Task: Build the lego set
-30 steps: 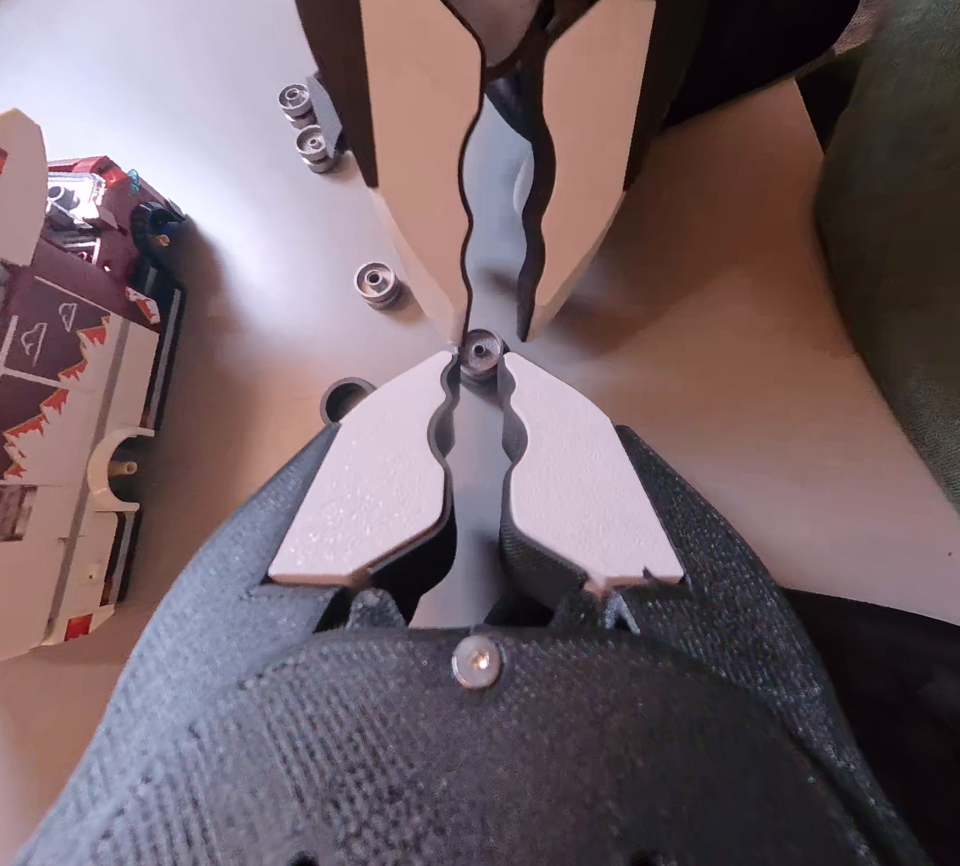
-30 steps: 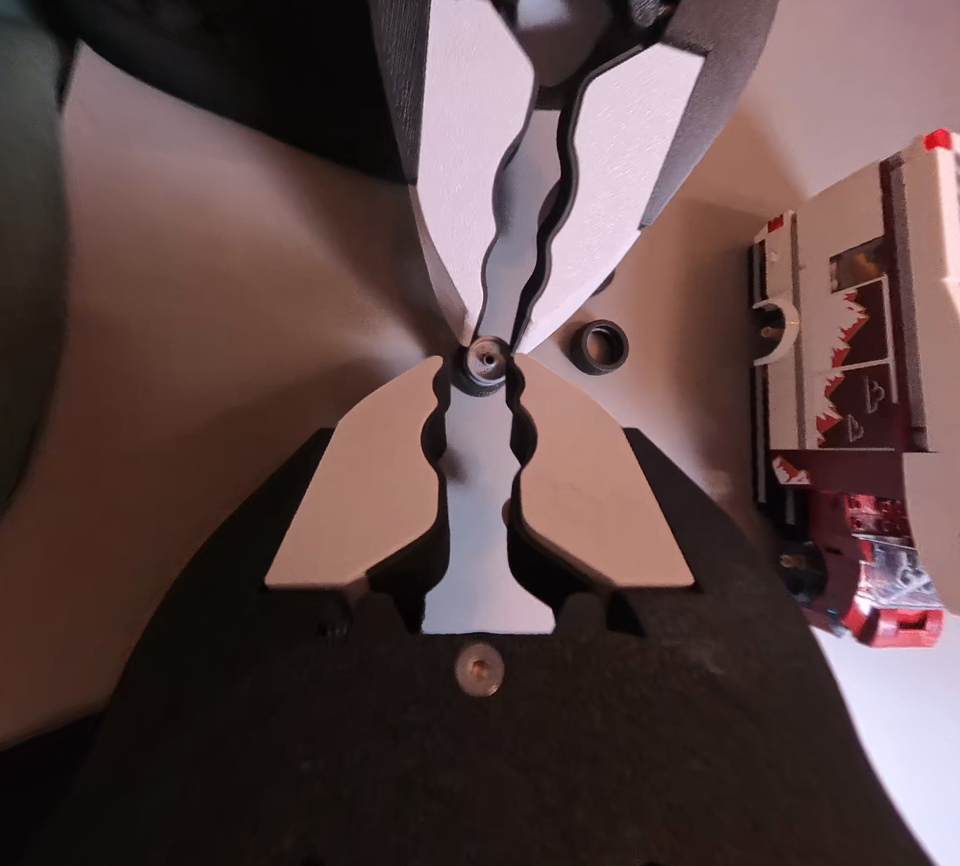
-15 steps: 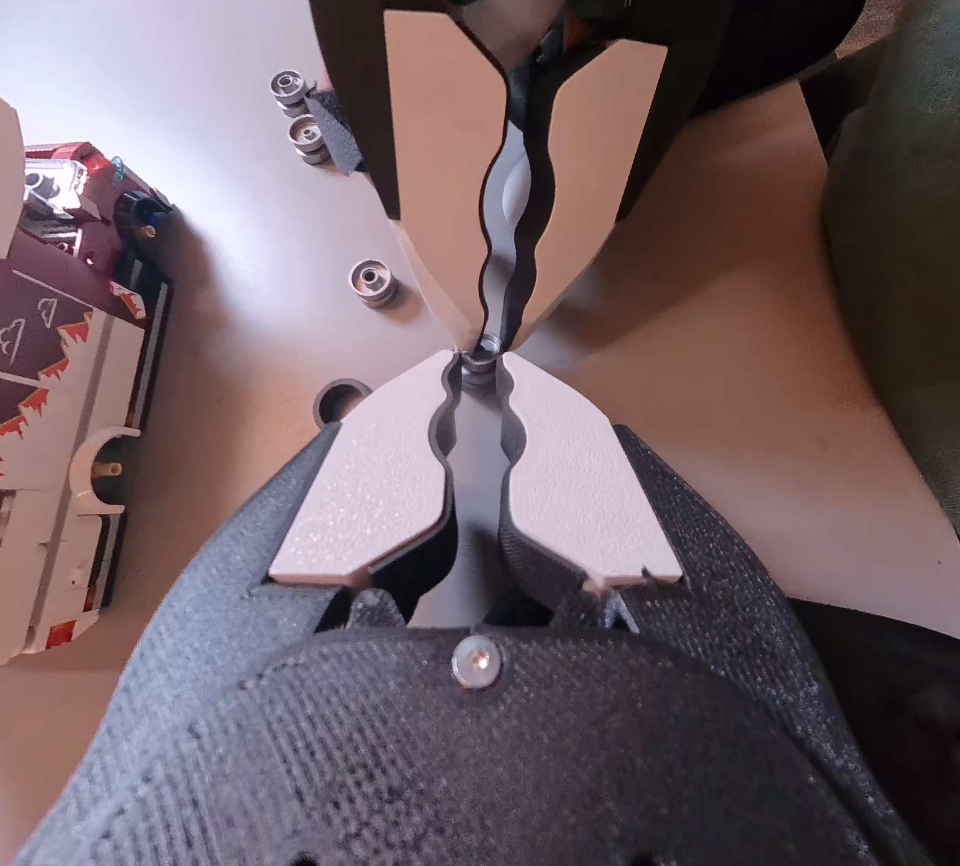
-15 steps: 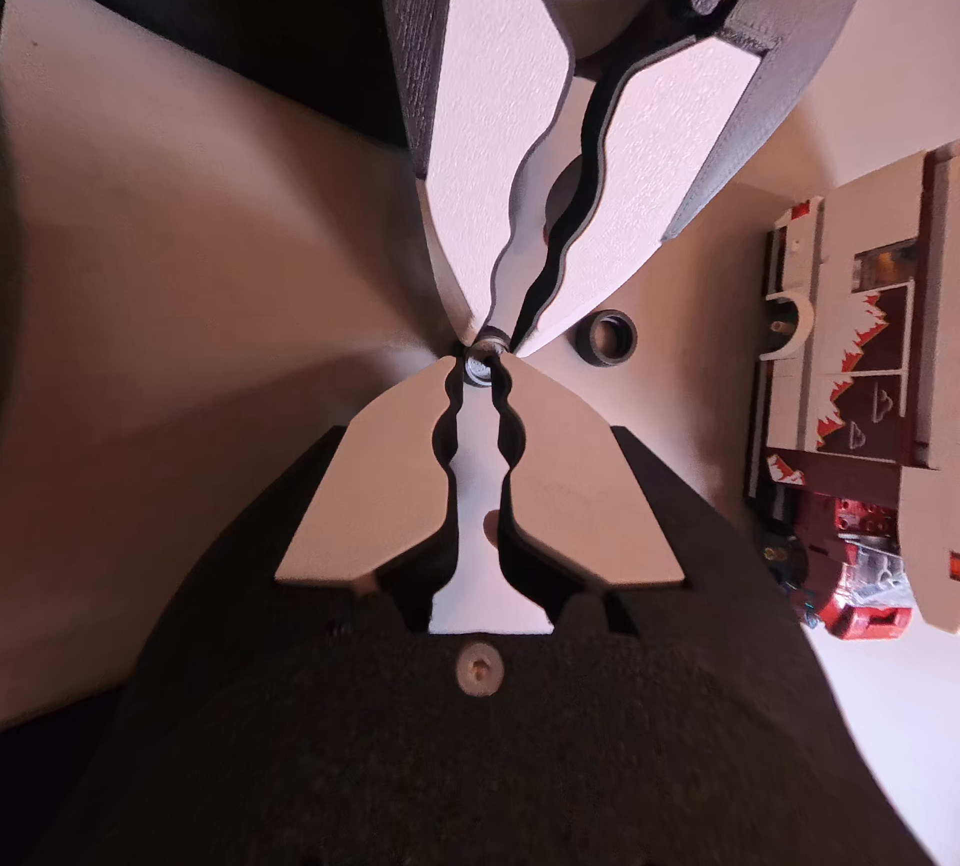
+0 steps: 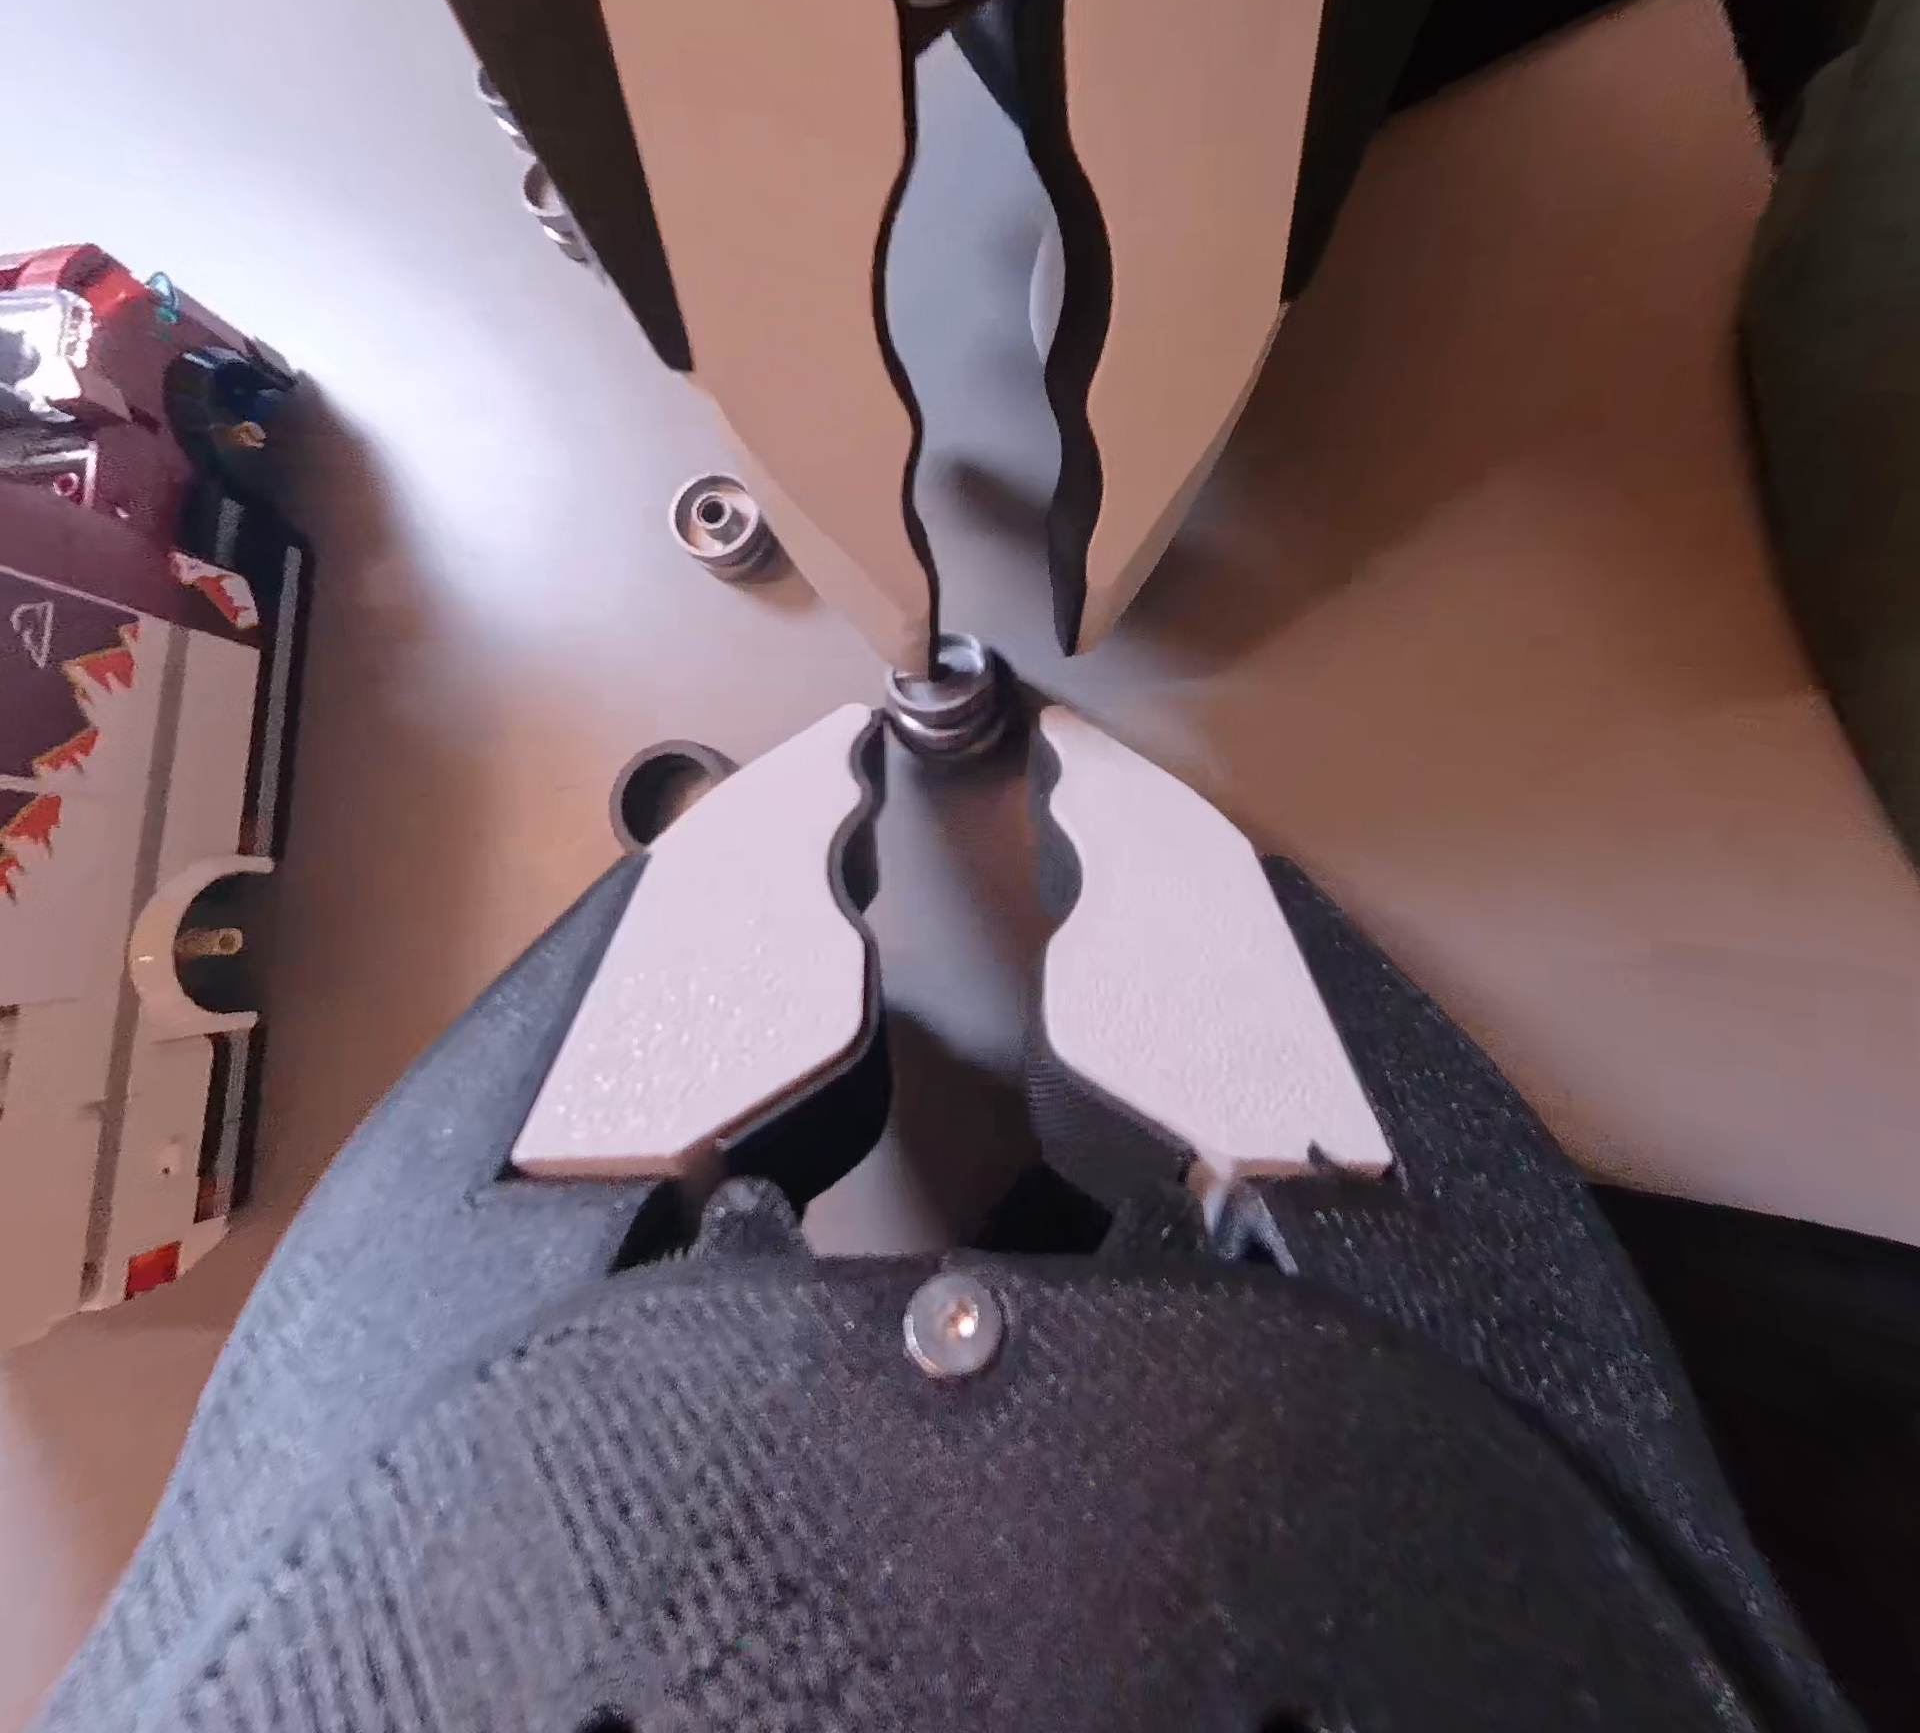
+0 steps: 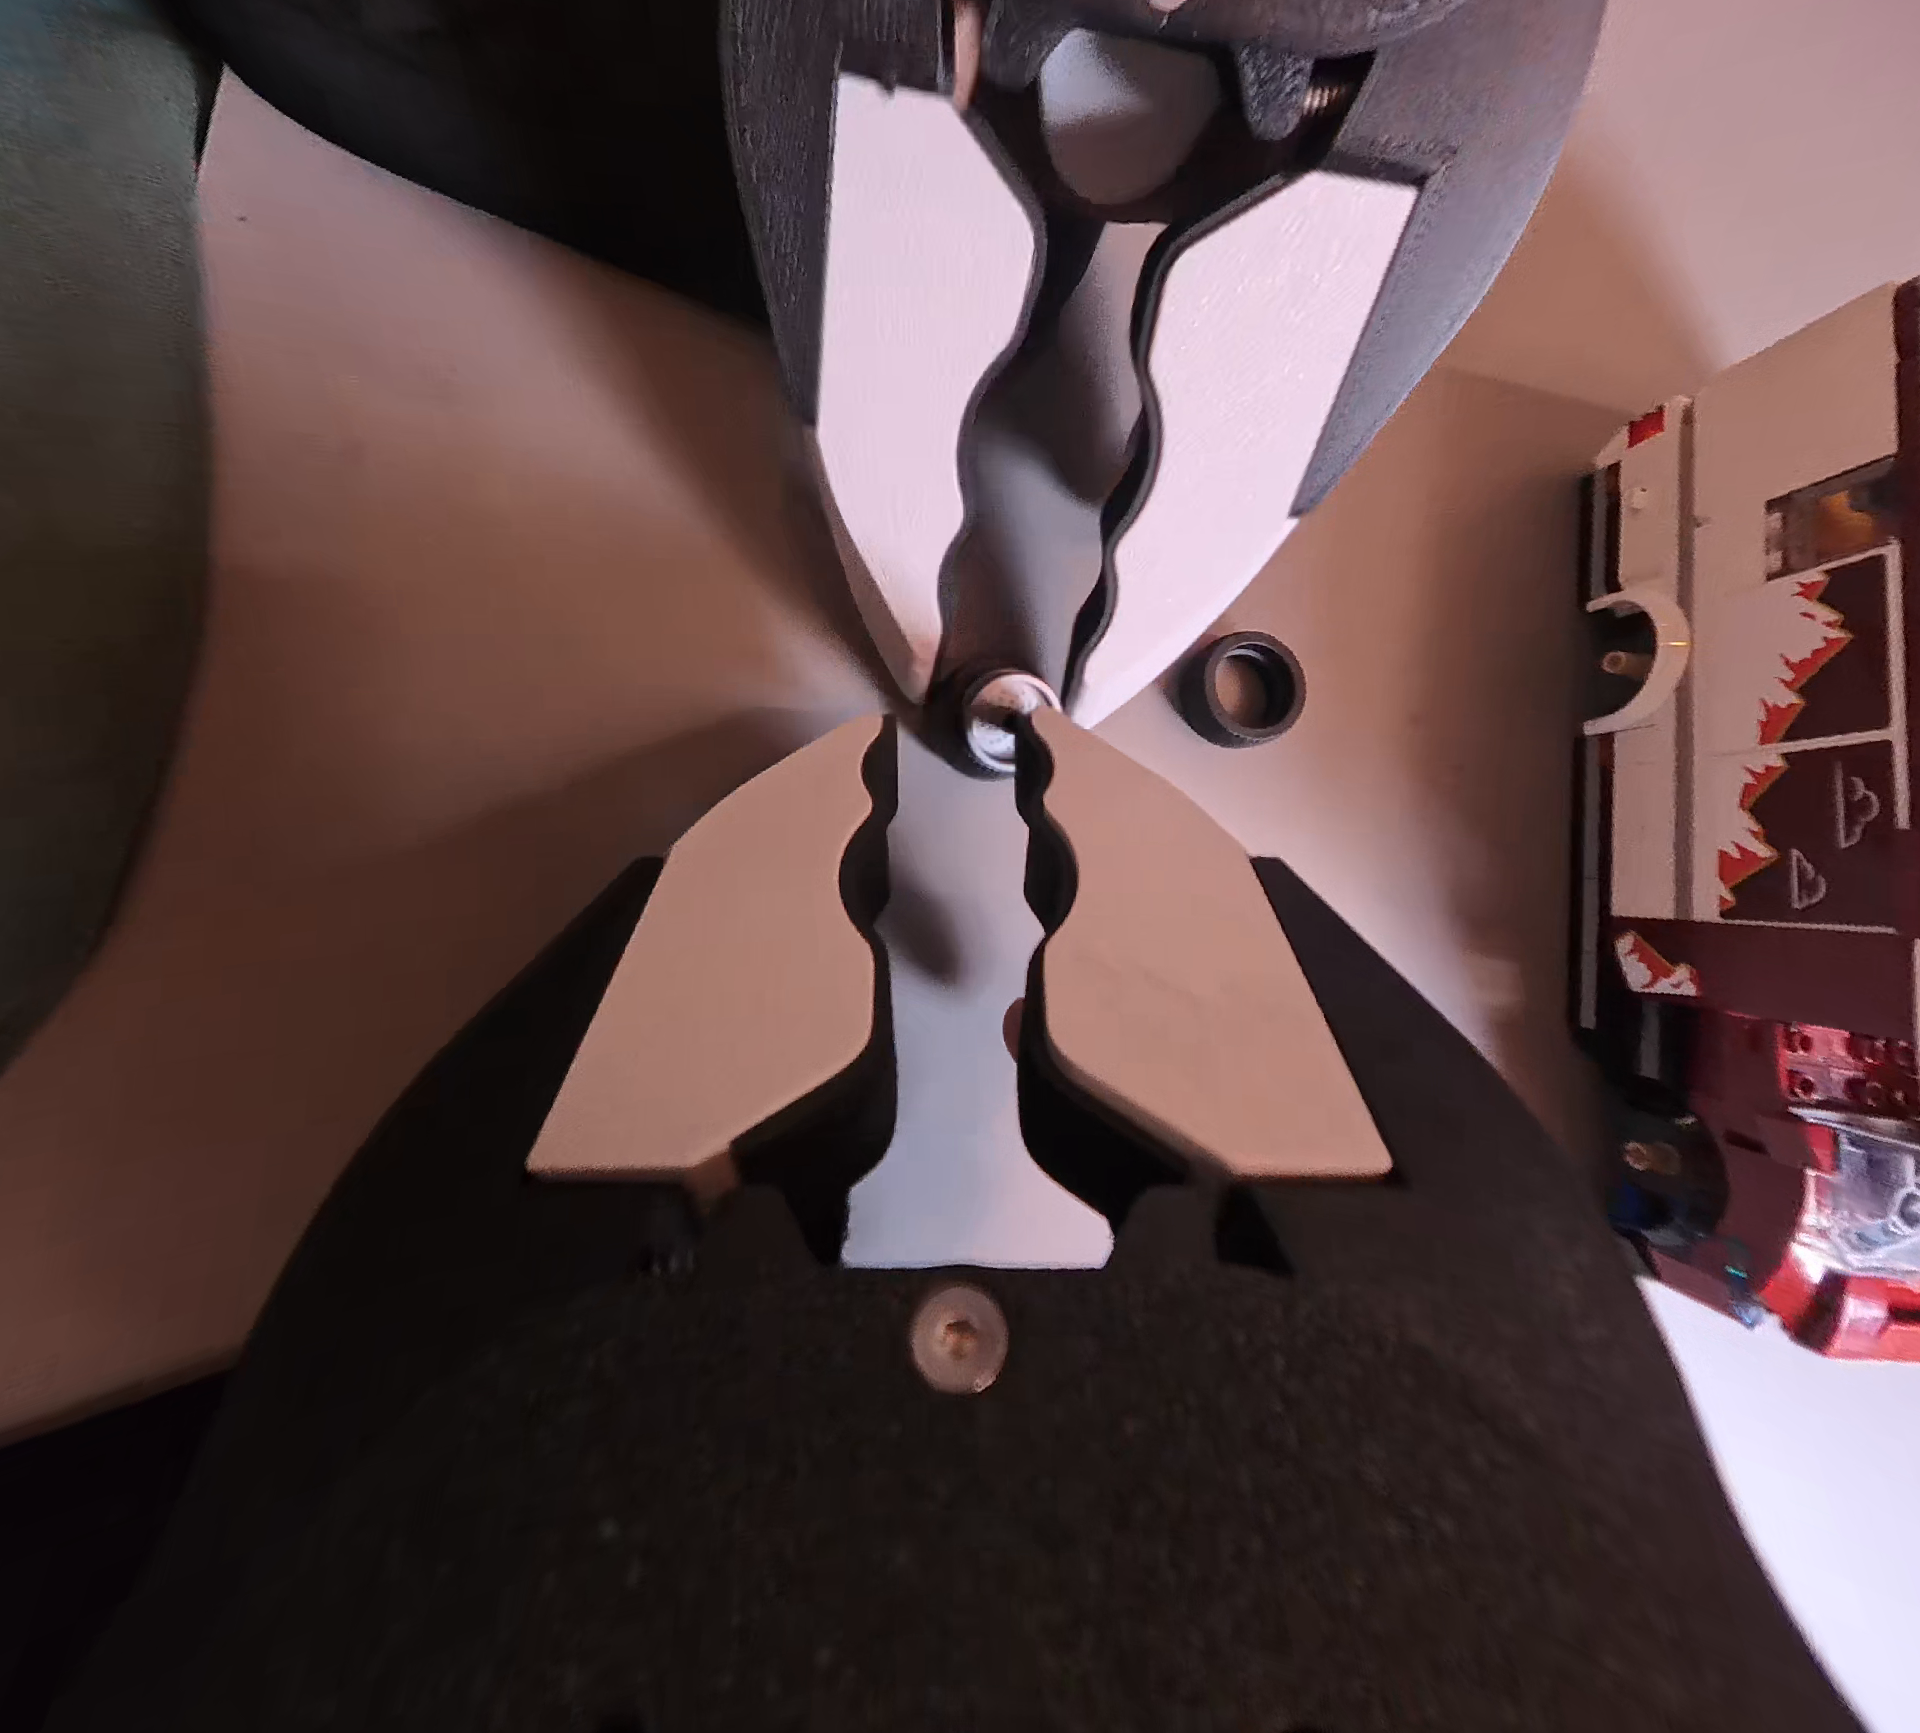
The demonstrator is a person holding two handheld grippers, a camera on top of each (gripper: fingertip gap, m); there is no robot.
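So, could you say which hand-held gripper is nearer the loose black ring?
Left: a finger of the left hand-held gripper partly overlaps the black ring; the right hand-held gripper sits beyond the grey wheel.

The place looks like a home, perhaps a living room or hobby corner, though the views are too close to be sure. A smooth pale table point(image 5: 312, 73) fills both views, and on it lie toy parts: a red and white brick-built vehicle point(image 6: 1766, 748) at the right edge of the right wrist view, small grey wheel hubs point(image 5: 722, 525) left of centre in the left wrist view, and a loose black tyre point(image 6: 1252, 691). A green upholstered seat point(image 5: 1849, 436) at the right edge of the left wrist view adds to the domestic look.
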